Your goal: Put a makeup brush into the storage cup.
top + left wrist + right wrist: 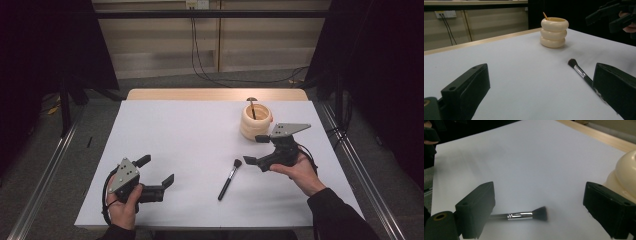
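While both hand-held grippers gape empty, slim black makeup brush (229, 179) with silver ferrule, ribbed cream cup (256, 120)

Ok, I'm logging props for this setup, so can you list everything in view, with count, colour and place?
Makeup brush: one, black handle, silver ferrule, dark bristles; lying flat on the table between the two tongs, nearer the right one.
Ringed holder: one, cream; upright at the far right of the table, with a dark-tipped tool standing in it.
Table: one, white top with a wooden far edge.
Cables: black, hanging from a wall socket behind the table.
Left tongs: one, black, open, near left corner, in the left hand.
Right tongs: one, black, open, above the table beside the holder, in the right hand.
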`<state>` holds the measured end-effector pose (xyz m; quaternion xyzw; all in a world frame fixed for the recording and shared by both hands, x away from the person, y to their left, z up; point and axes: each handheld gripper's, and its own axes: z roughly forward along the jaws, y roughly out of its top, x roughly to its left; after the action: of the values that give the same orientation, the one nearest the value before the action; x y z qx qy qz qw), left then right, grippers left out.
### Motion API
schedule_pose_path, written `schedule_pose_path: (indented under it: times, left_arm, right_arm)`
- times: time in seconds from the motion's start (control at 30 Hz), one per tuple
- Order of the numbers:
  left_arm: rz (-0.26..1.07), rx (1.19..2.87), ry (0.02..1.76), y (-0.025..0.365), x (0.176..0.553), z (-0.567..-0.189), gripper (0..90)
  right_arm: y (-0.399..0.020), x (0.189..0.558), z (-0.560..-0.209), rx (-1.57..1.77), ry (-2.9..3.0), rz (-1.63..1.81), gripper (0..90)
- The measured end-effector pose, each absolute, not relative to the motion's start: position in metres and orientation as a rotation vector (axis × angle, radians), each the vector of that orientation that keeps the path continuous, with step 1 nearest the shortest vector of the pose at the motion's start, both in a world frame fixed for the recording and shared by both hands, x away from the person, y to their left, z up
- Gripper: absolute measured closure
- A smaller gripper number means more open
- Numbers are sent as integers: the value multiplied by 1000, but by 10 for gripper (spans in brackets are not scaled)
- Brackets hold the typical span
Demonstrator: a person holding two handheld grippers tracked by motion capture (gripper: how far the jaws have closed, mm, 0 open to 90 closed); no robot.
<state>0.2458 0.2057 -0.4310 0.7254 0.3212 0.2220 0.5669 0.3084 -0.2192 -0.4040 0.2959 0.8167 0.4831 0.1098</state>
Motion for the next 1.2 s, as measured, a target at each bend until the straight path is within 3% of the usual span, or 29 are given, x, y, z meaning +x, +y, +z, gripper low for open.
schedule_pose_path:
  times: [0.27, 0.4, 0.87, 1.2]
  left_arm:
    - [518, 1706, 751, 206, 246, -431, 11]
    - [518, 1715, 754, 206, 246, -431, 11]
    - [509, 1715, 747, 205, 246, -432, 12]
    - [511, 1716, 749, 205, 246, -432, 12]
  right_arm:
    - [-207, 316, -410, 804, 2531, 1344, 42]
    - [-201, 322, -411, 784, 2593, 1302, 55]
    - [-178, 333, -422, 547, 2956, 1138, 293]
    - [-166, 338, -426, 460, 3030, 994, 288]
